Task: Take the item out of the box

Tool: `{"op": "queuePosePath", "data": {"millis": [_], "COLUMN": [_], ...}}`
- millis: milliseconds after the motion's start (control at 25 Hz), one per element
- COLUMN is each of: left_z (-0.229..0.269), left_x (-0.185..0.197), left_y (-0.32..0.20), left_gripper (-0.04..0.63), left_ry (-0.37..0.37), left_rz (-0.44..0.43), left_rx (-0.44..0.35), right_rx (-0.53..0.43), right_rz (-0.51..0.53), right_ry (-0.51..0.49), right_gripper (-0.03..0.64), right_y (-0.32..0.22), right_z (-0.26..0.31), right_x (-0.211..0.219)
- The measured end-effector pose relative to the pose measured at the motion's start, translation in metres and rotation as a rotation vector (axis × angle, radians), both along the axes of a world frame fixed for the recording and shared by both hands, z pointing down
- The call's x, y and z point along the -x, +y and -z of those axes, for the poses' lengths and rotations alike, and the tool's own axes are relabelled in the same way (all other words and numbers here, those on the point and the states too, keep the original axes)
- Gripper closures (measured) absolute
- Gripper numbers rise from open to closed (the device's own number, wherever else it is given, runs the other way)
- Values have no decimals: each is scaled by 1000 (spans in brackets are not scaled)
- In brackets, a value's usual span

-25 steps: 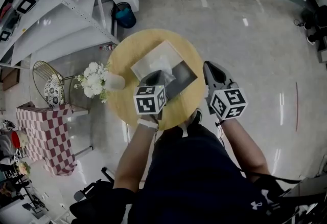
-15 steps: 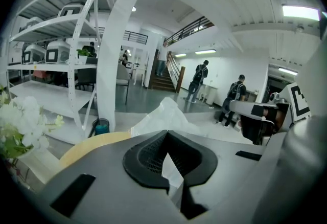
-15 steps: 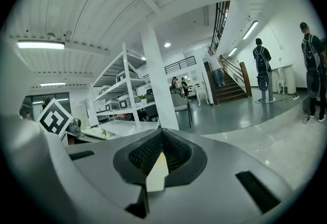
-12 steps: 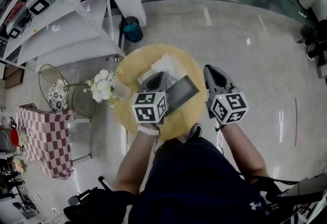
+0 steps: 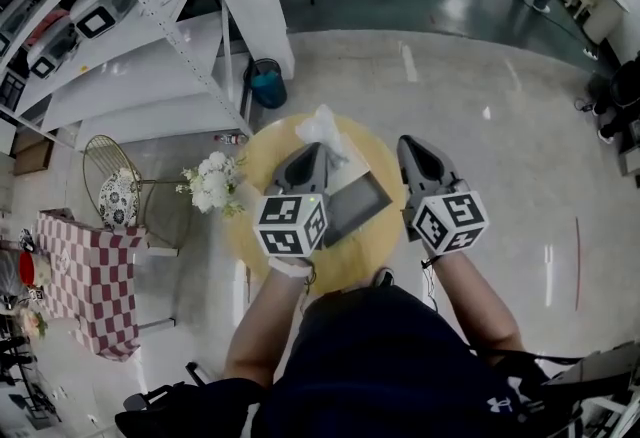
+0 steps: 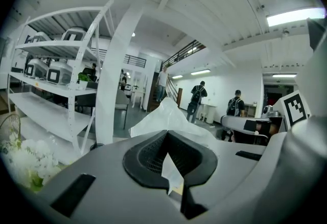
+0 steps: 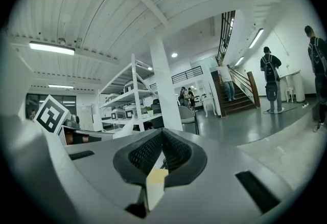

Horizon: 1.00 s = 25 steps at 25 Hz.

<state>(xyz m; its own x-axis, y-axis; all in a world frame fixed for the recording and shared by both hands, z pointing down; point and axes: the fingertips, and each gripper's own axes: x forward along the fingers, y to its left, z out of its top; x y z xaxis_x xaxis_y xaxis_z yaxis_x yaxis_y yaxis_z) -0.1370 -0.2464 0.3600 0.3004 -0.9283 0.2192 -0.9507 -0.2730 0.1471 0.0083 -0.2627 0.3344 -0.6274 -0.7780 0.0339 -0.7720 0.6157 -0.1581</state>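
On the head view my left gripper [image 5: 312, 148] sits over the middle of the round wooden table [image 5: 350, 251], pointing toward the top of the frame. Its own camera shows the left gripper [image 6: 166, 133] with both jaws pinched shut on a fold of white plastic bag [image 6: 168, 118]. The rest of the bag billows up above the jaw tips in the centre of that picture. From the head view the bag [image 5: 322, 124] hangs just past the gripper's tip, over the upper edge of the table. It is apart from the dark grey box [image 5: 358, 204], which lies flat on the table right of centre, between my two grippers. The box sits at a slant to the frame, and I cannot tell what its inside holds. My right gripper [image 5: 410, 141] hovers at the table's right edge, beside the box and not touching it. In its own view the right gripper [image 7: 162, 131] has its jaws pressed together with nothing held, and only a pale yellow patch shows in the gap below them. Left of the table stands a bunch of white flowers [image 5: 212, 184], which also shows at the lower left of the left gripper view. A blue bin [image 5: 266, 84] stands on the floor above the table, beside a white shelf rack [image 5: 120, 36] in the upper left corner.
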Motion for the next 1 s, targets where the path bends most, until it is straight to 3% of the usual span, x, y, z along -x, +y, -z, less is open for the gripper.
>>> {"op": "queuePosePath", "data": {"millis": [480,840,1000], "left_z": [73,99,98], "left_x": [8,5,3], "left_y": [3,9,8], "left_gripper": [578,578,578], "left_ry": [-23,-4,-11], "left_rz": [14,-1,-7], "left_rx": [-204,-268,-274], "right_rx": [-77,-151,-145], "right_rz": [18,25,33], "right_ry": [-18,-104,-94], "right_gripper": [609,609,609], "right_y": [-3,3,4], "right_z": [46,87,85], "right_x": [10,8,10]}}
